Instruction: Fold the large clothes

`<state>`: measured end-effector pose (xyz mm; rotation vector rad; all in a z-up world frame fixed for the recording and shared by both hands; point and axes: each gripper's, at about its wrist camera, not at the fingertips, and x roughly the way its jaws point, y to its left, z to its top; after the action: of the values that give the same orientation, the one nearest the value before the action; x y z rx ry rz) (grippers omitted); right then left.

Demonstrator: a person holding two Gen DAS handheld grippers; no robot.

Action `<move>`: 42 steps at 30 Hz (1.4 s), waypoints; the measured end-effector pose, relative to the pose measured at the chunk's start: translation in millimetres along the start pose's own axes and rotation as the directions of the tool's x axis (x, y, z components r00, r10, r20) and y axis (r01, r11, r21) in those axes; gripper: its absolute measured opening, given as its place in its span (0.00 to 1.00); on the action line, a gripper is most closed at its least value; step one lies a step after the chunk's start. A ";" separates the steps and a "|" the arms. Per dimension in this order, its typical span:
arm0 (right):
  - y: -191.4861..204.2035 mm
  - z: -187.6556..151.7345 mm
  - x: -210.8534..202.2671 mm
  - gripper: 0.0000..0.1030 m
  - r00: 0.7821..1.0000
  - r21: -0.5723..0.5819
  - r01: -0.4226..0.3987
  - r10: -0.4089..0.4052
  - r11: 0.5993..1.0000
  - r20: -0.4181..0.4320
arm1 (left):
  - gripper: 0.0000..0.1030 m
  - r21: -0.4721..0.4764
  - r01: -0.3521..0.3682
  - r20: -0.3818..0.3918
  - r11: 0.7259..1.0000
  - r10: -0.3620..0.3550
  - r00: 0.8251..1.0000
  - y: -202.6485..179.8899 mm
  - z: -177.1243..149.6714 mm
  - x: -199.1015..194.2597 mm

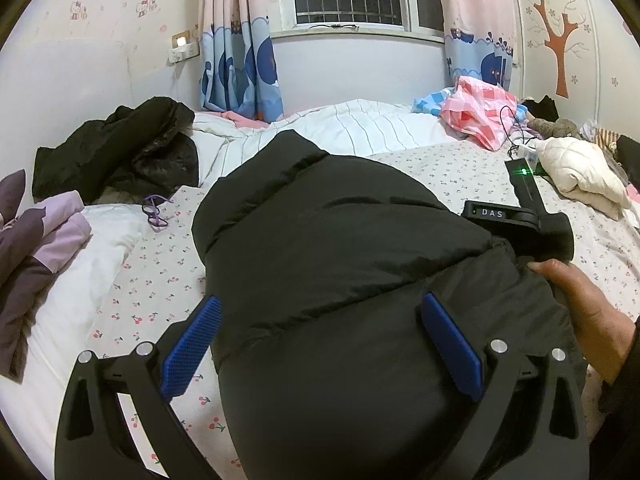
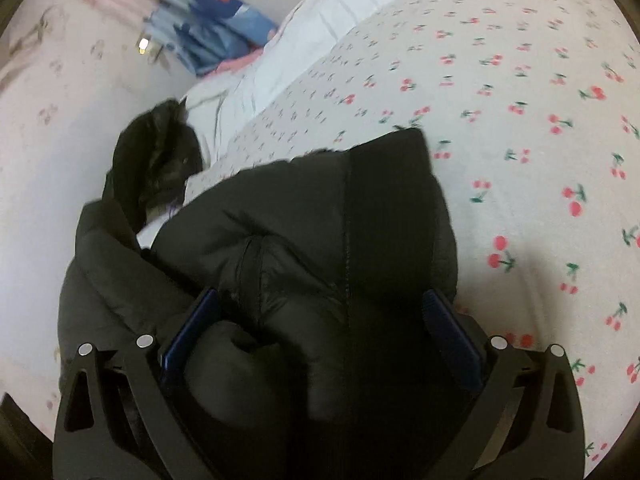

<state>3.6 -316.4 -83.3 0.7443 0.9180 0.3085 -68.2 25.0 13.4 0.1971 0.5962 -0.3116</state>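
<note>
A large black puffer jacket (image 1: 320, 220) lies bunched on the cherry-print bed sheet (image 1: 160, 280). My left gripper (image 1: 322, 344) stands wide open, its blue pads (image 1: 192, 340) on either side of the jacket's bulging near end. In the right wrist view the same jacket (image 2: 360, 208) fills the gap of my right gripper (image 2: 320, 334), which is also spread wide with folded padding between its pads (image 2: 448, 336). The right tool's black housing (image 1: 520, 224) and the hand (image 1: 580, 300) holding it show at the jacket's right side; its fingertips are hidden there.
Another black coat (image 1: 120, 148) is heaped at the back left beside a purple garment (image 1: 40, 248). A cream quilted jacket (image 1: 576, 168) and pink checked cloth (image 1: 480, 112) lie at the back right. A striped white duvet (image 1: 360, 124) runs along the far side under the window.
</note>
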 end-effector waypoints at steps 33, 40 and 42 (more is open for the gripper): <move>9.6 -24.6 -69.9 0.94 0.997 0.006 -0.068 0.068 0.998 0.034 | 0.93 -0.649 0.194 -0.116 0.736 -0.348 0.930 141.2 -38.6 33.2; -20.8 -69.4 -89.5 0.94 0.973 0.202 -0.207 0.223 0.957 -0.061 | 0.93 -0.743 0.248 -0.137 0.621 -0.504 0.853 149.6 -66.2 59.7; -15.6 -69.2 -89.7 0.94 0.982 0.162 -0.164 0.177 0.973 -0.068 | 0.93 -0.750 0.256 -0.117 0.610 -0.503 0.856 151.4 -66.7 62.5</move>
<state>-106.0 -344.9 -66.5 0.9638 0.9655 0.4246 -2.0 170.2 -62.9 -0.6804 1.0516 -0.4498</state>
